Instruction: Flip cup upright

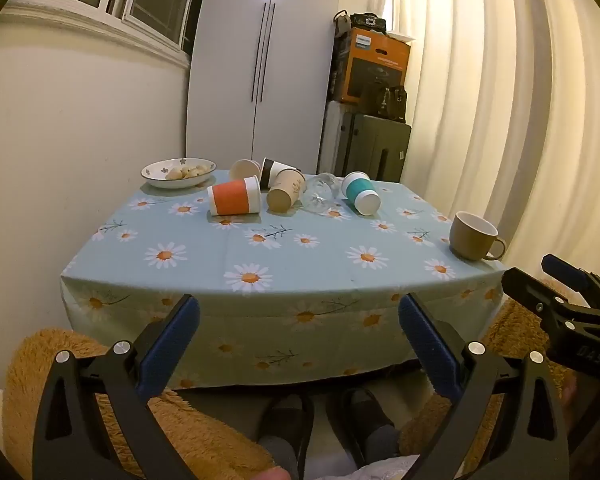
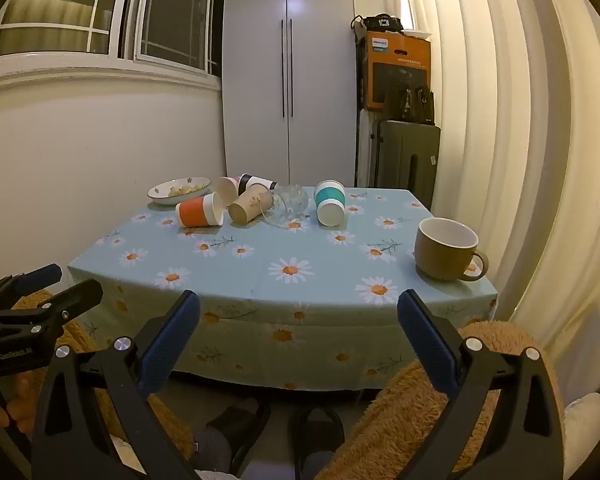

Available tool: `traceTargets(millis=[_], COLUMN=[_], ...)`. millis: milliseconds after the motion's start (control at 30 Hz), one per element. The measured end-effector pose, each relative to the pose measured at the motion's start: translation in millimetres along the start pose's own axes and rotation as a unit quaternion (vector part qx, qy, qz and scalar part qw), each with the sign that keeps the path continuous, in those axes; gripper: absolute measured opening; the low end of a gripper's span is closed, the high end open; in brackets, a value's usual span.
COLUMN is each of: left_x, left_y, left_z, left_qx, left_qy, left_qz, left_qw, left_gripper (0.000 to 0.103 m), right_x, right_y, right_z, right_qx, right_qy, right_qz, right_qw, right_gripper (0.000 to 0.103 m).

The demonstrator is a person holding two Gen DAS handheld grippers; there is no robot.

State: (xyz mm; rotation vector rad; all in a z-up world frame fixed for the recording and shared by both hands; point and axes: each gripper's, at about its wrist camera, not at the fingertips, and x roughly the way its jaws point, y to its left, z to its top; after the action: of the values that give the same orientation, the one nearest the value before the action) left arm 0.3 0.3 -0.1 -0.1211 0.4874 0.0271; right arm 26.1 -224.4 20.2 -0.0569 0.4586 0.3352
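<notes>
Several cups lie on their sides at the far end of the table: an orange-banded cup, a brown paper cup, a black-banded cup, a clear glass and a teal-banded cup. A brown mug stands upright at the near right corner. My left gripper and my right gripper are both open and empty, held below and in front of the table's near edge.
A bowl of snacks sits at the far left of the daisy tablecloth. Curtains hang at the right, a wardrobe and stacked boxes stand behind. A fuzzy brown seat and slippered feet are below.
</notes>
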Motion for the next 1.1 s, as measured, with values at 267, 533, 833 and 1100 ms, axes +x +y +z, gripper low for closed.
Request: traceTargets(millis=[267,533,833,1100], left_x=[1.7,-0.8,0.1,0.1], left_y=[0.2,1.0,0.1,0.1], left_z=[0.6,-0.2,0.0,-0.1], left_qx=[0.0,-0.001,0.0,0.0], left_qy=[0.001,-0.001,-0.001,-0.001], left_qz=[-0.003,-0.001,-0.002,-0.002], left_qw=[1.0,1.0,1.0,1.0], left_gripper=[0.096,0.096,0.096,0.096], right_x=[0.9,3.3,5.3,4.8], right_y=[0.6,0.5,1.4,1.9], right_z=[-0.3,-2.0,-4.8,-3.0], right_qx=[-0.001,-0.002,-0.003,-0.004], right_qy=[-0.001,0.002,0.003,0.004], right_qz=[-0.002,-0.003,-0.004,-0.004], right_qw=[1.0,1.0,1.0,1.0], right_gripper=[0.098,0.098,0.098,0.098])
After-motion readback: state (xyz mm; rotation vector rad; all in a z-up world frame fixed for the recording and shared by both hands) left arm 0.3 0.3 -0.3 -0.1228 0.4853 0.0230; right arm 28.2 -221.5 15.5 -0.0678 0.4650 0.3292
